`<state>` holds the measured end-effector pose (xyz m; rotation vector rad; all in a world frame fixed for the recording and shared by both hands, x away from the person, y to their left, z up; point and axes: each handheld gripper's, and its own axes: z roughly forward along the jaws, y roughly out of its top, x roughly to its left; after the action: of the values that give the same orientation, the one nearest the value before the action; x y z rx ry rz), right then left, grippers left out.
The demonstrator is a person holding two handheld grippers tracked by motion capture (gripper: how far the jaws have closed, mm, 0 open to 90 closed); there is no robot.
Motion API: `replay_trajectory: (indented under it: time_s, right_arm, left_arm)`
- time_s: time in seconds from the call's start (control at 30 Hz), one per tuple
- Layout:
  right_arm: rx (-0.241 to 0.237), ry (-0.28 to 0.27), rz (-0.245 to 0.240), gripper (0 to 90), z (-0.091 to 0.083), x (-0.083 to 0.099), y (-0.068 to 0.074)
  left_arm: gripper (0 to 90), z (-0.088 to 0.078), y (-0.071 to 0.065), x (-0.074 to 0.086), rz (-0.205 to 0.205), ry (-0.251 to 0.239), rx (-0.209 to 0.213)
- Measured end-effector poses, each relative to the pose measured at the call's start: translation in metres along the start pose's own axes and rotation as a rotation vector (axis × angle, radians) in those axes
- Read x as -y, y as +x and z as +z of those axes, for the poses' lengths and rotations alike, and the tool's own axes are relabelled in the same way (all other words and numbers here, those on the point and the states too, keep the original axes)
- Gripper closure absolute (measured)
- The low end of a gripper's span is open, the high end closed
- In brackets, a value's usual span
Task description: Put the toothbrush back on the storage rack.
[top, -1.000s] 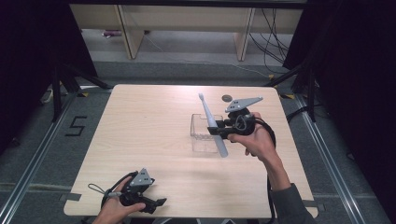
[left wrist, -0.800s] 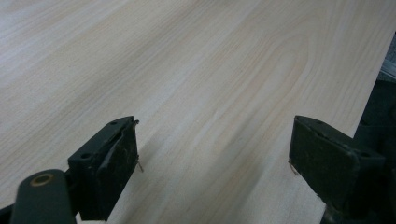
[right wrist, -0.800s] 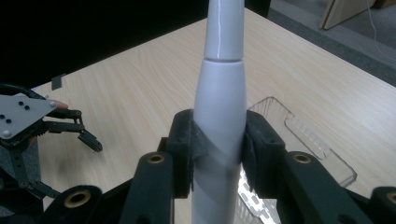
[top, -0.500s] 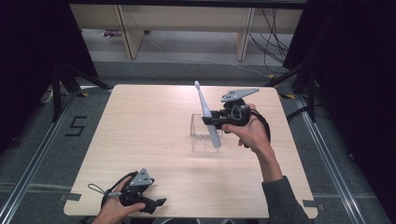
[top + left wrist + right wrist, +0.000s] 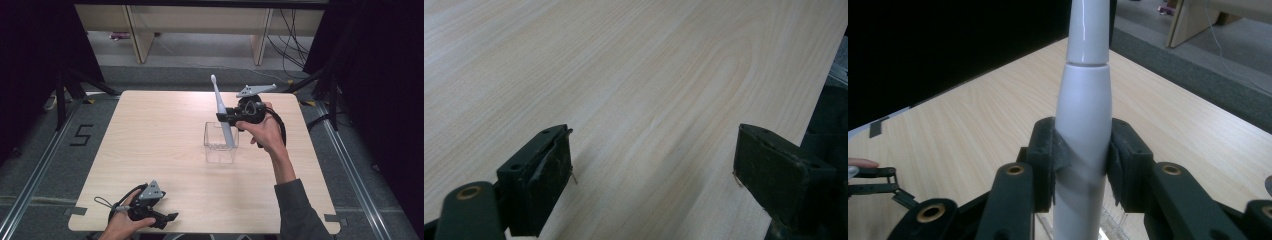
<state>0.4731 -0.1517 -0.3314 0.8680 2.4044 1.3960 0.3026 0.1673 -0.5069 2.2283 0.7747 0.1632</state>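
On the table (image 5: 165, 150), a container (image 5: 220, 143) stands just right of centre. A toothbrush (image 5: 222, 112) rises near upright above it, head toward 12 o'clock, lower end over the container. The right gripper (image 5: 227, 119) clamps it from 3 o'clock. The left gripper (image 5: 165, 219) rests near the table's 7 o'clock edge, jaws apart

Electric toothbrush (image 5: 223, 112) — white, glossy body. Box (image 5: 220, 143) — clear, colourless. Surface (image 5: 160, 135) — pale wood, fine straight grain. Right tool (image 5: 226, 118) and left tool (image 5: 167, 218) — black, each with a grey plate on top. Floor (image 5: 45, 165) — grey carpet, a black "5" marked on it.
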Motion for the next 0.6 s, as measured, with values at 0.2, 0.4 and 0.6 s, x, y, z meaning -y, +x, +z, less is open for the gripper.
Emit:
replay_trajectory:
  time_s: [0.2,0.4,0.6]
  right_arm:
    - [0.027,0.02,0.003,66.7,0.012,0.005,-0.011]
    - [0.081,0.078,-0.015,66.7,0.022,0.01,-0.01]
    - [0.098,0.099,-0.045,66.7,0.03,0.016,-0.012]
  left_arm:
    - [14.9,-0.001,0.001,0.0,0.015,0.011,-0.005]
    - [14.9,-0.001,0.001,0.0,0.012,0.01,0.002]
    - [14.9,-0.001,0.0,0.0,0.016,0.011,-0.007]
